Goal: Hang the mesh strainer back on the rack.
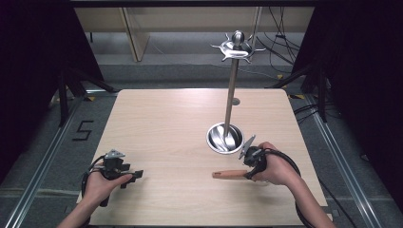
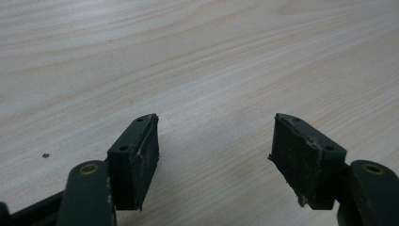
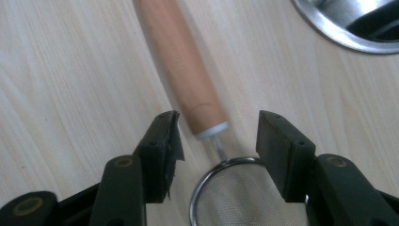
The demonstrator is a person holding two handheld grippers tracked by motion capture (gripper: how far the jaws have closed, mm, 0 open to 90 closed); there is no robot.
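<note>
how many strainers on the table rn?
1. The strainer lies on the table, wooden handle pointing left, between the open right gripper jaws, beside the stand's steel base.

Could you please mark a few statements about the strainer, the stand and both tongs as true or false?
1. The right tongs are clamped on the wooden handle. False: the jaws stand open on either side of the handle's end, touching nothing.
2. The left tongs are open over bare table. True.
3. The strainer has a metal rim and a fine mesh. True.
4. The strainer hangs from the metal stand. False: it lies flat on the table, beside the stand's round base.
5. The stand's top has several hook arms. True.
</note>
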